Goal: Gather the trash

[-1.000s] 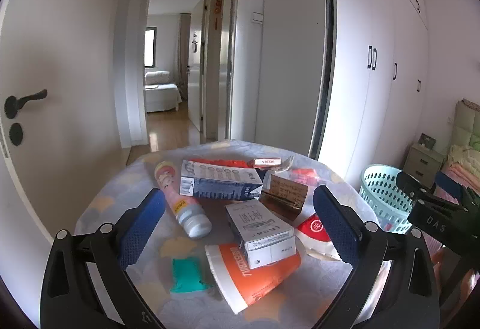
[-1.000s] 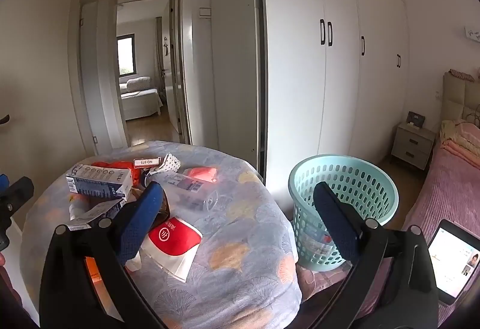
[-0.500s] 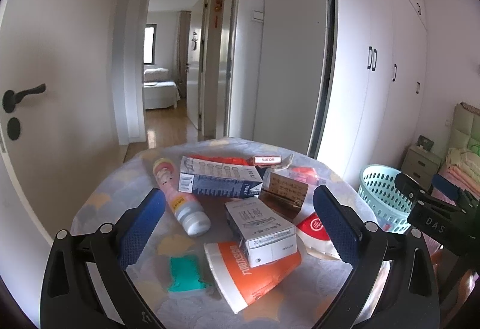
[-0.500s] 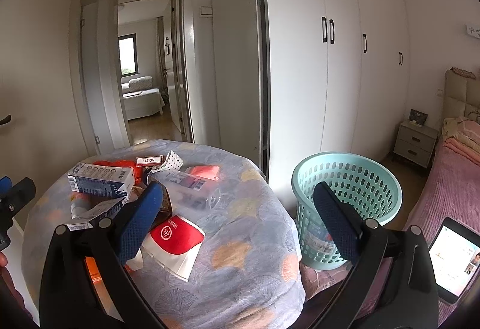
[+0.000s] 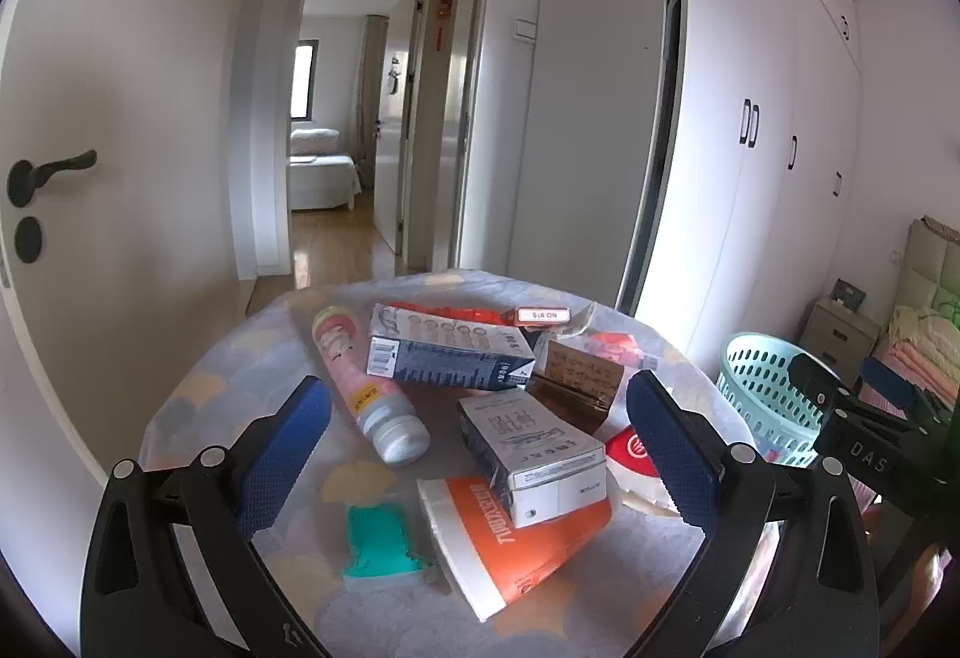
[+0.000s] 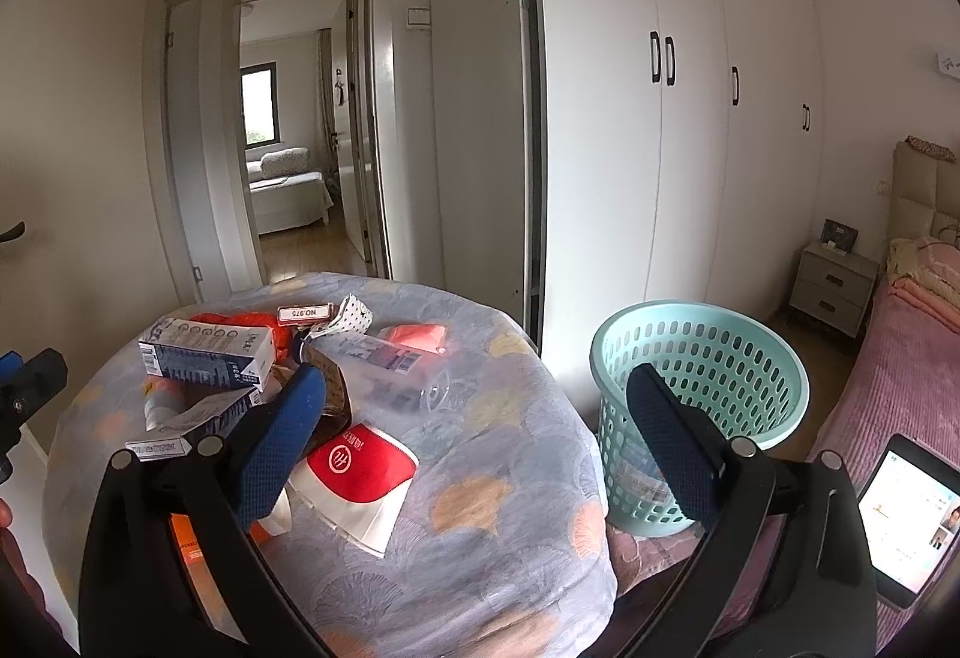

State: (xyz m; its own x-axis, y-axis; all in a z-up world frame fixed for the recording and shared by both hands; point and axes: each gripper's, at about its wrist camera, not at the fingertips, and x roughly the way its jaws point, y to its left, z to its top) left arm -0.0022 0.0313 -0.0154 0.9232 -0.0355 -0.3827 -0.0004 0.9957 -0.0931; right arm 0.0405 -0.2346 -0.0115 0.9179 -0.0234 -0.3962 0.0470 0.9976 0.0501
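Observation:
Trash is piled on a round table with a patterned cloth [image 5: 198, 394]. The pile holds a pink bottle [image 5: 369, 394] lying on its side, a dark blue carton [image 5: 447, 355], a small white box [image 5: 531, 454] resting on an orange paper cup [image 5: 516, 544], a brown card [image 5: 576, 379], a teal scrap [image 5: 378, 541] and a red-and-white cup [image 6: 354, 472]. My left gripper [image 5: 477, 454] hangs open above the near side of the pile and holds nothing. My right gripper [image 6: 474, 445] is open and empty over the table's right edge. A teal laundry basket [image 6: 702, 394] stands on the floor to the right.
A clear plastic bag [image 6: 396, 364] and a pink packet [image 6: 417, 337] lie at the table's far right. White wardrobes [image 6: 690, 118] line the wall behind. An open doorway [image 5: 348, 130] leads to a hall. A pink bed [image 6: 900, 370] with a tablet [image 6: 912, 526] is at right.
Both views have shifted only slightly; the table and basket sit a little lower in frame. Nothing was grasped or moved.

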